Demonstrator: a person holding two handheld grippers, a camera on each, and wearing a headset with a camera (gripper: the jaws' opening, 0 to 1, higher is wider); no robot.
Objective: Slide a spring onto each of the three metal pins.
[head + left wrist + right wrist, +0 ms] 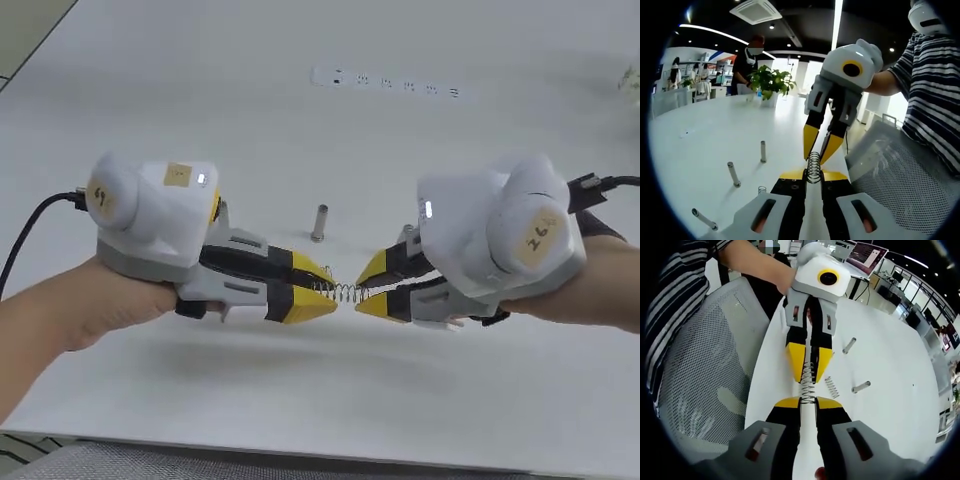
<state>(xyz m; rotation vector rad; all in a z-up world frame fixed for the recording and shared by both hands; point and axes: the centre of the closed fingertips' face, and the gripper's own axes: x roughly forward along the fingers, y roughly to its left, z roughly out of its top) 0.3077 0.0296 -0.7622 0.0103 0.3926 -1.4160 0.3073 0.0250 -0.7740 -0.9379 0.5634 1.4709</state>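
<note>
Left tool [322, 290] and right tool [365, 292] meet tip to tip over the white table [300, 400] in the head view, each pinched tight on one end of one spring [343, 291], and one pin [320, 222] stands near them, farther back. From the left gripper view, both tools hold that spring [813, 166] up between them, and on the table are three pins, a far pin [763, 151], a middle pin [733, 173] and a near pin [704, 219], plus one loose spring [761, 190]. From the right gripper view, the held spring [807, 382] runs between the two tools, with one loose spring [831, 387] and two pins [860, 387] on the table beside it.
</note>
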